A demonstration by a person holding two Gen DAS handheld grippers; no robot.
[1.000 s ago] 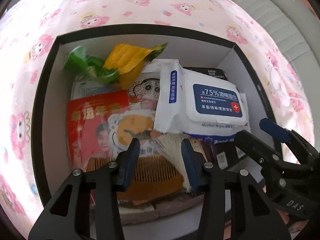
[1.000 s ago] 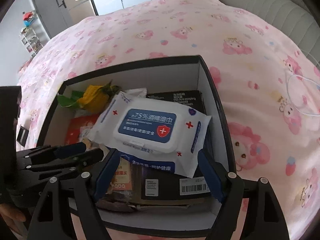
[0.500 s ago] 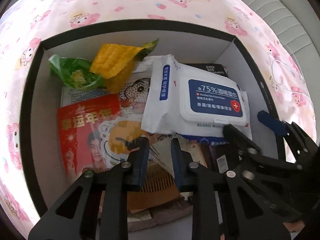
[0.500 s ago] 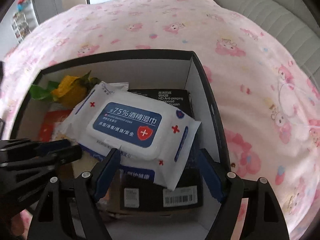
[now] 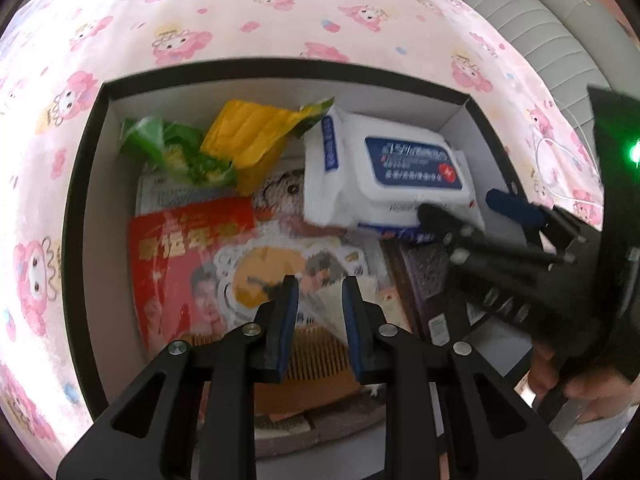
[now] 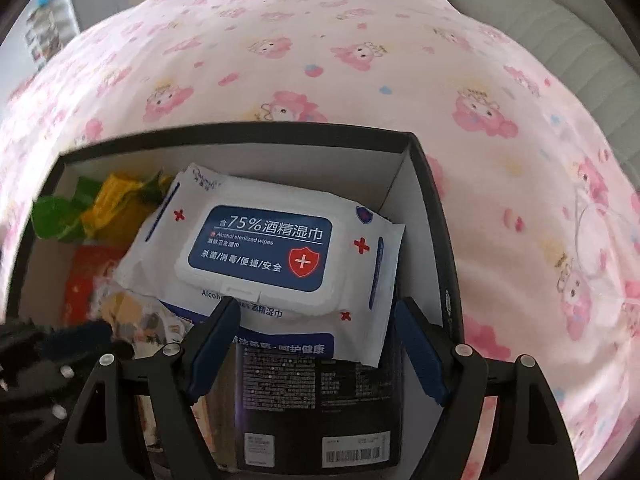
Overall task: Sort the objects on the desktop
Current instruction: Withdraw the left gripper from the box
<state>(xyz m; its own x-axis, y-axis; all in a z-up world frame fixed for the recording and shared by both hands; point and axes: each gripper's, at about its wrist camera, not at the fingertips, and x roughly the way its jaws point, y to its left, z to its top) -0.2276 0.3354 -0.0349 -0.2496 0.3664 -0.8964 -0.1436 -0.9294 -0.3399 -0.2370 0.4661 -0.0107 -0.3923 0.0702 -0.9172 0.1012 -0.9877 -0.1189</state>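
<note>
A black box with a white inside [image 5: 280, 70] [image 6: 436, 208] sits on a pink cartoon sheet and holds the objects. A white and blue pack of alcohol wipes [image 6: 260, 248] [image 5: 384, 172] lies on top of a black carton [image 6: 320, 400]. My right gripper [image 6: 318, 320] [image 5: 464, 206] is open, its fingers wide on either side of the pack's near edge without pressing it. My left gripper [image 5: 319, 304] stands narrow, shut on the corner of a cream sachet [image 5: 330, 306] above a wooden comb [image 5: 316, 354]. A hand [image 5: 560, 376] holds the right tool.
A red packet [image 5: 180, 264], a yellow wrapper [image 5: 248, 136] and a green wrapper [image 5: 168, 148] fill the box's left and back. The sheet [image 6: 360, 80] surrounds the box. A grey ribbed cushion [image 5: 528, 12] lies at the far right, with a thin white cable [image 6: 592, 220] on the sheet.
My left jaws narrowed onto the cream sachet corner. The right gripper moved in over the wipes pack, which now lies between its fingers.
</note>
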